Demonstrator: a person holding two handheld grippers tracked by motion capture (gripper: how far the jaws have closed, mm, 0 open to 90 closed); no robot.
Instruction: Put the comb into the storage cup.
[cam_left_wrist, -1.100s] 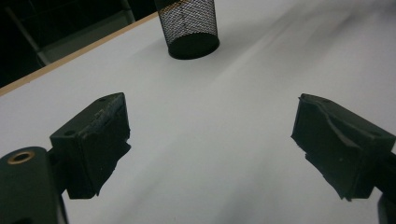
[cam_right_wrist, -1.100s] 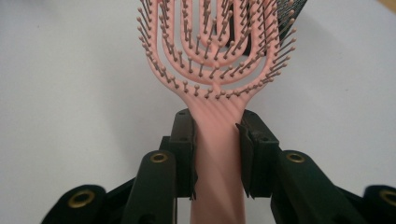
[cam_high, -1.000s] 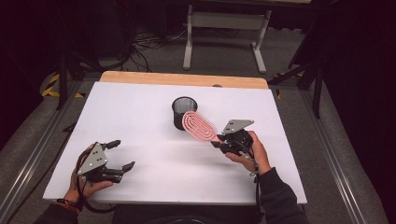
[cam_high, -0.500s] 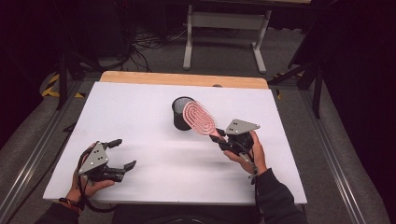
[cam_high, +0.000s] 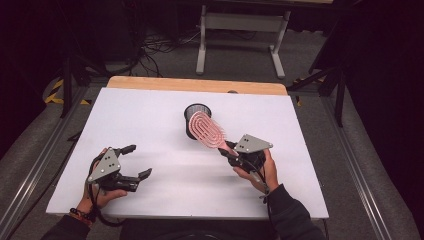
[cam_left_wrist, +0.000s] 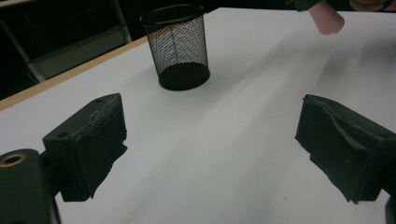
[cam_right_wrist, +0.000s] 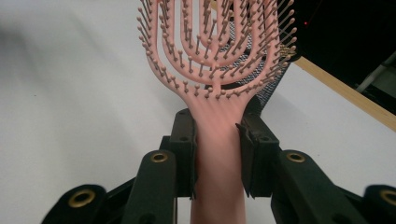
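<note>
My right gripper (cam_high: 231, 150) is clamped on the handle of the pink hairbrush (cam_high: 207, 131), both jaws pressing its sides as the right gripper view shows, with the bristled head (cam_right_wrist: 215, 42) raised off the white table (cam_high: 150, 110) and tilted toward the black mesh cup (cam_high: 194, 111). In the high view the brush head overlaps the cup's rim, so I judge the pick-up complete and the carry nearly so; the brush is not yet inside the cup. What remains, as I read it, is to tip the brush upright, lower it in, and release. My left gripper (cam_high: 136, 161) rests near the table's front left, jaws spread wide and empty.
</note>
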